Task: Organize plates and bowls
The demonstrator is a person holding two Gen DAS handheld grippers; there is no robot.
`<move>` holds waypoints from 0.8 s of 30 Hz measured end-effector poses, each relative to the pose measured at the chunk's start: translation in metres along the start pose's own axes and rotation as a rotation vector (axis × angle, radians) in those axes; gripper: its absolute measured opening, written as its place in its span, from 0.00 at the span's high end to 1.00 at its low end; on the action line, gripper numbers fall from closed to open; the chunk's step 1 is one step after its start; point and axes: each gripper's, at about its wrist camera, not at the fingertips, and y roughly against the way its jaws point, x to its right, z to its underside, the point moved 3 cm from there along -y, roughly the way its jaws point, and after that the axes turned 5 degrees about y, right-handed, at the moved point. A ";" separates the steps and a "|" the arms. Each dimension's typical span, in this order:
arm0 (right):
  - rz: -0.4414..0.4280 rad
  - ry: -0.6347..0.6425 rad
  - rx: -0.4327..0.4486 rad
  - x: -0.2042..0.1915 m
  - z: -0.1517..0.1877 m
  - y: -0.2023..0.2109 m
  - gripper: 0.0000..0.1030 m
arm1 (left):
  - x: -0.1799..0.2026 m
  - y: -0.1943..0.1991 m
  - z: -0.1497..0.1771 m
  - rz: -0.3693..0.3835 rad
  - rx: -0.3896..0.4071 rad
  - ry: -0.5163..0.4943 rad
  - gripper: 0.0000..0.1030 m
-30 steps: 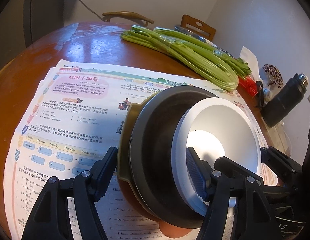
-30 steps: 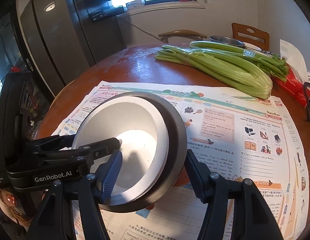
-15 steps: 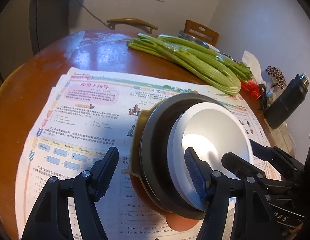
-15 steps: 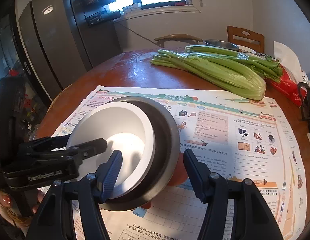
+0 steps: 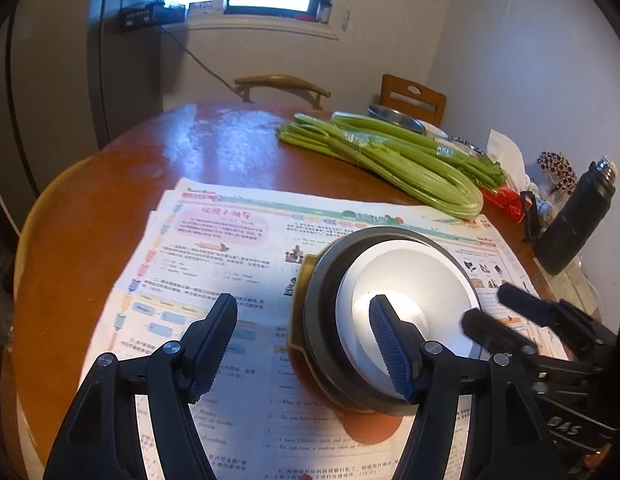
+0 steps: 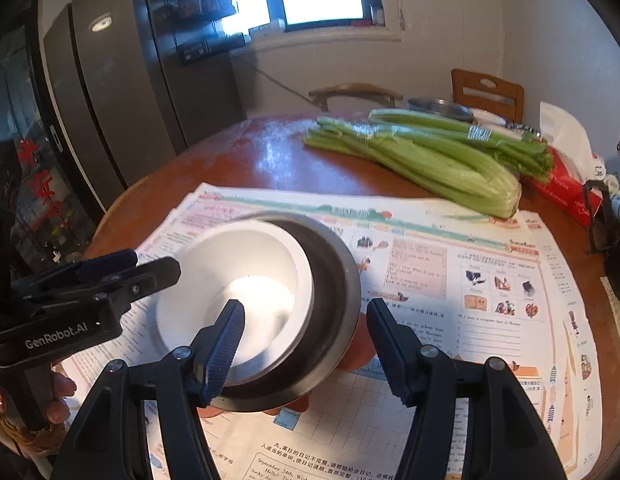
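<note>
Two claws, left (image 5: 302, 344) & right (image 6: 306, 346), both spread, gripping nothing. White bowl (image 5: 406, 292) sits nested in dark bowl (image 5: 322, 320) on newspaper (image 5: 214, 248), so your stack takes less surface.

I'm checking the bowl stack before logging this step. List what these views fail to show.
- Underside of the white bowl, both wrist views: hidden inside the dark bowl.
- Orange piece under the dark bowl: mostly covered, so what it is stays unclear.
- Metal basin behind the celery: contents hidden, right view blurred.
- Printed sheets: text too small to read.
</note>
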 end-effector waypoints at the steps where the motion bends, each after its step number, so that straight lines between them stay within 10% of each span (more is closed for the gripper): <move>1: 0.000 0.005 0.016 -0.001 0.000 0.005 0.39 | 0.000 0.004 0.001 -0.007 0.007 -0.001 0.32; 24: 0.044 0.030 0.009 -0.041 0.093 0.062 0.39 | -0.002 0.053 0.106 -0.047 -0.005 0.056 0.32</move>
